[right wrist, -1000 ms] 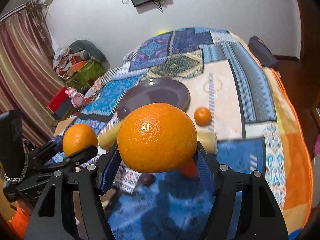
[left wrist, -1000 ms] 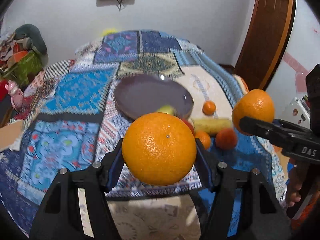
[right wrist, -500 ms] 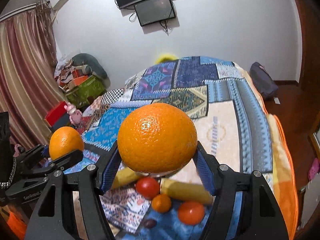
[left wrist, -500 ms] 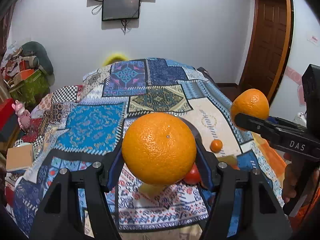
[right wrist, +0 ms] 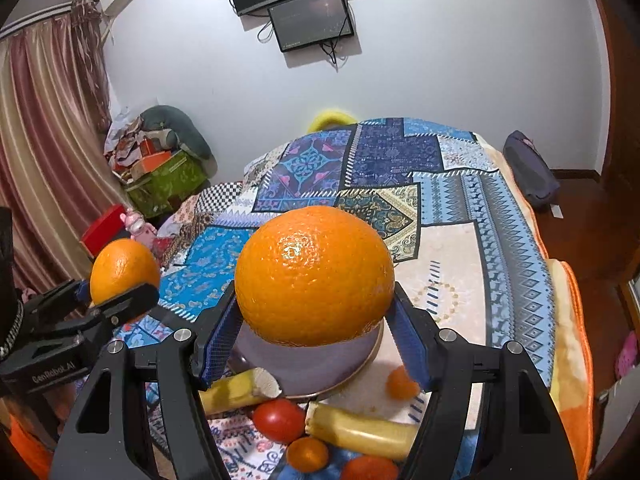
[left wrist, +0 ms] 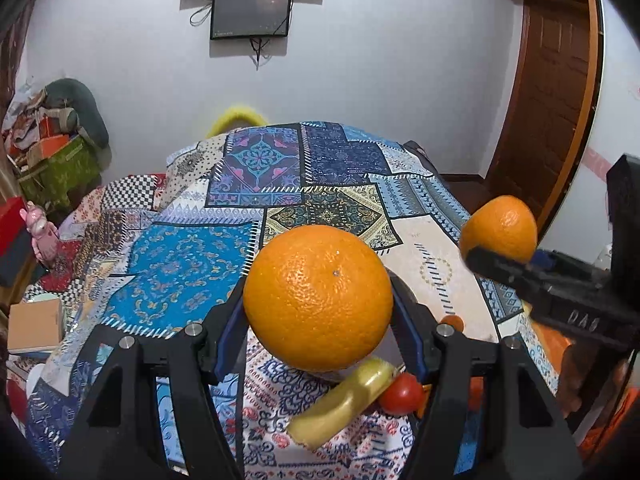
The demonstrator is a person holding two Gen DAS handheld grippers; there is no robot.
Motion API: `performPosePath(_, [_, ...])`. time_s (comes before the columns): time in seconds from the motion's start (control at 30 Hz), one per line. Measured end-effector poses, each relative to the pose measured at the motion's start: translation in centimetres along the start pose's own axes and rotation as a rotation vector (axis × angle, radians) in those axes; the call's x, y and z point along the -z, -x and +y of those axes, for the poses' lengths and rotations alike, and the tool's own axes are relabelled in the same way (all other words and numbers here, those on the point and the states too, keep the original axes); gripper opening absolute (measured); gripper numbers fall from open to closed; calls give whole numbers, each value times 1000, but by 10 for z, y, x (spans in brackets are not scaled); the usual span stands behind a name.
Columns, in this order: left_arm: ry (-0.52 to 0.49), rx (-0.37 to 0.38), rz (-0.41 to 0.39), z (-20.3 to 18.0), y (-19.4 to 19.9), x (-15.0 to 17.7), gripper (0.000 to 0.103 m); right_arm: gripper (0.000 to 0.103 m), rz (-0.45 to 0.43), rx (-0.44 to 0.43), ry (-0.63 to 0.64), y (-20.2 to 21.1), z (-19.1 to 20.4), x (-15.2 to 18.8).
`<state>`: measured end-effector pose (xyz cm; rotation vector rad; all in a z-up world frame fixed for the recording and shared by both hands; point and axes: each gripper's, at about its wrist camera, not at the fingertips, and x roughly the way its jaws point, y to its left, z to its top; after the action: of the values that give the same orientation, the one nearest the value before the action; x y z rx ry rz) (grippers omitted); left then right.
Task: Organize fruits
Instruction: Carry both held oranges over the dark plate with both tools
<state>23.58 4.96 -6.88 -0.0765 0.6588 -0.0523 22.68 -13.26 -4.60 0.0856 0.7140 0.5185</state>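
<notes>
A: Patchwork bedspread (right wrist: 452, 208) under you. Your left gripper (left wrist: 318, 312) pinches one orange (left wrist: 318, 298), your right gripper (right wrist: 314, 306) pinches another orange (right wrist: 314, 276), both held in the air.

B: Next?

A: Probably the purple plate (right wrist: 312, 364) just ahead. Lower onto it. Cut bananas (right wrist: 360, 426), tomato (right wrist: 278, 418) and tangerine (right wrist: 402, 382) crowd its near rim.

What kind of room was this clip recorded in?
Most likely a home bedroom: a bed under a patchwork blanket serves as the work surface, a wall-mounted screen hangs above it, and curtains and piled belongings fill one corner.
</notes>
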Motion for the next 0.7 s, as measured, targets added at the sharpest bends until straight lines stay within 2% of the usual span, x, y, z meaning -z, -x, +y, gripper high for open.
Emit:
performPosePath(0.27, [-11,-19,30,3,-34,-10,65,67,50,-2,47,-32,1,-1])
performPosePath(0.7, [-22,-5,158,11,-100,0,65,67,204,32,141,-89,-6,9])
